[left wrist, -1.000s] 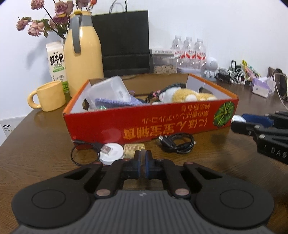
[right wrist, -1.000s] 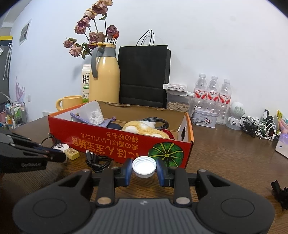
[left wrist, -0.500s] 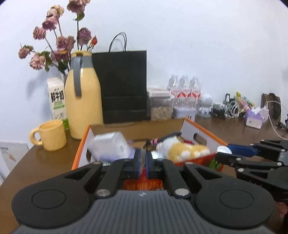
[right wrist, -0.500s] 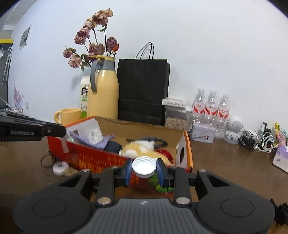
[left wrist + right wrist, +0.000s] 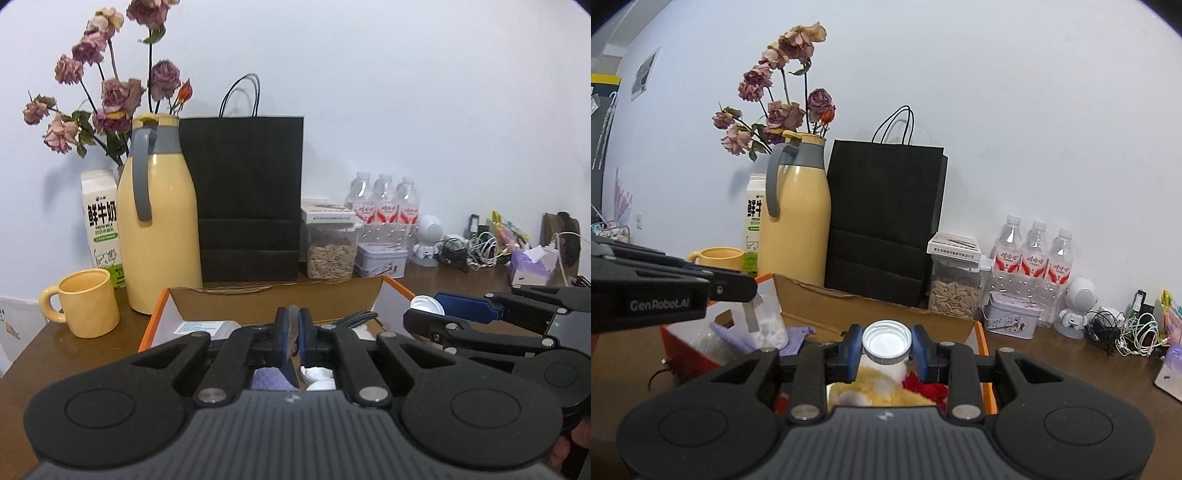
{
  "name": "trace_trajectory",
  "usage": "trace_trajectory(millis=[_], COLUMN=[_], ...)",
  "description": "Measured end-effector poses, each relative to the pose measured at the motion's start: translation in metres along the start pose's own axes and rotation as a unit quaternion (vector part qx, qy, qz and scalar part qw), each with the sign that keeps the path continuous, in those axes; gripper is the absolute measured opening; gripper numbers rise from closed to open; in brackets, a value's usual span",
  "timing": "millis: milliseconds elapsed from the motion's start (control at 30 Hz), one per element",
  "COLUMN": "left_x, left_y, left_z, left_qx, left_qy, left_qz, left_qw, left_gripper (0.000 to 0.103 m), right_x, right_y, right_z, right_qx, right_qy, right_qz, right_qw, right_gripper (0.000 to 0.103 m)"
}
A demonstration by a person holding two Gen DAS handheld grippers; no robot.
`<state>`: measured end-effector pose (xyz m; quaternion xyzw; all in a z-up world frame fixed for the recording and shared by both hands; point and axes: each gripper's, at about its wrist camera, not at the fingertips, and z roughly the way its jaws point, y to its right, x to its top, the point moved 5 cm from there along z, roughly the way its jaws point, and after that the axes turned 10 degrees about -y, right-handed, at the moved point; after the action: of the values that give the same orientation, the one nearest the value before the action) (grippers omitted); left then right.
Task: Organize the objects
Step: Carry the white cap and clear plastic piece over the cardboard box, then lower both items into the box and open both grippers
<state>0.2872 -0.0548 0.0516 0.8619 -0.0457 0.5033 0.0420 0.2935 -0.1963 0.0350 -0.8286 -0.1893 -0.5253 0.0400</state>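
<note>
White round plastic cap (image 5: 886, 341): pinched between the right tool's (image 5: 886, 349) blue pads, above the orange-rimmed cardboard box (image 5: 981, 338).
Left tool (image 5: 294, 332): pads pressed together on a thin, unidentifiable object, over the box.
Box contents: yellow plush toy (image 5: 882, 393), purple cloth (image 5: 798, 334).
Surface (image 5: 1052, 363): brown wood.

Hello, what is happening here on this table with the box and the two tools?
A person is tidying small things into an open cardboard box on a wooden table. The right claw is shut on a white bottle cap and holds it above the box, over a yellow plush toy. The left claw is shut, and whether it holds anything cannot be told; it hangs over the box's other end. The cap is not yet dropped in.
</note>
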Motion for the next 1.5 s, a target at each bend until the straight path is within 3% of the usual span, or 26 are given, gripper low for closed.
trace_trajectory(millis=[400, 767, 833, 900, 933, 967, 1000, 1033, 1133, 1500], left_x=[0.015, 0.006, 0.005, 0.006, 0.007, 0.008, 0.008, 0.010, 0.012, 0.016], left_y=[-0.002, -0.003, -0.004, -0.005, -0.006, -0.006, -0.006, -0.006, -0.004, -0.005], left_z=[0.057, 0.085, 0.084, 0.082, 0.080, 0.079, 0.077, 0.075, 0.071, 0.064], left_qx=[0.003, -0.004, -0.006, -0.002, 0.000, 0.001, 0.000, -0.001, 0.003, 0.012], left_qy=[-0.037, -0.074, -0.075, -0.069, -0.065, -0.062, -0.057, -0.053, -0.042, -0.042], left_qz=[-0.016, -0.015, -0.016, -0.019, -0.019, -0.020, -0.021, -0.020, -0.018, -0.021], left_qw=[0.9992, 0.9972, 0.9970, 0.9974, 0.9977, 0.9979, 0.9981, 0.9984, 0.9990, 0.9988], left_gripper=[0.006, 0.008, 0.019, 0.051, 0.059, 0.078, 0.094, 0.099, 0.103, 0.103], right_x=[0.013, -0.004, -0.006, -0.008, -0.008, -0.008, -0.007, -0.007, -0.006, -0.004], right_y=[0.016, 0.027, 0.027, 0.028, 0.029, 0.031, 0.033, 0.034, 0.038, 0.041], right_z=[0.056, 0.091, 0.093, 0.093, 0.092, 0.090, 0.089, 0.088, 0.085, 0.077], right_qx=[0.003, 0.014, 0.014, 0.011, 0.010, 0.009, 0.007, 0.006, 0.004, -0.001], right_qy=[-0.043, -0.080, -0.087, -0.090, -0.090, -0.087, -0.084, -0.082, -0.079, -0.069], right_qz=[0.027, 0.052, 0.051, 0.052, 0.053, 0.056, 0.060, 0.062, 0.067, 0.069], right_qw=[0.999, 0.995, 0.995, 0.995, 0.995, 0.995, 0.995, 0.995, 0.995, 0.995], right_gripper=[0.027, 0.028, 0.028, 0.033, 0.045, 0.054, 0.072, 0.088, 0.100, 0.103])
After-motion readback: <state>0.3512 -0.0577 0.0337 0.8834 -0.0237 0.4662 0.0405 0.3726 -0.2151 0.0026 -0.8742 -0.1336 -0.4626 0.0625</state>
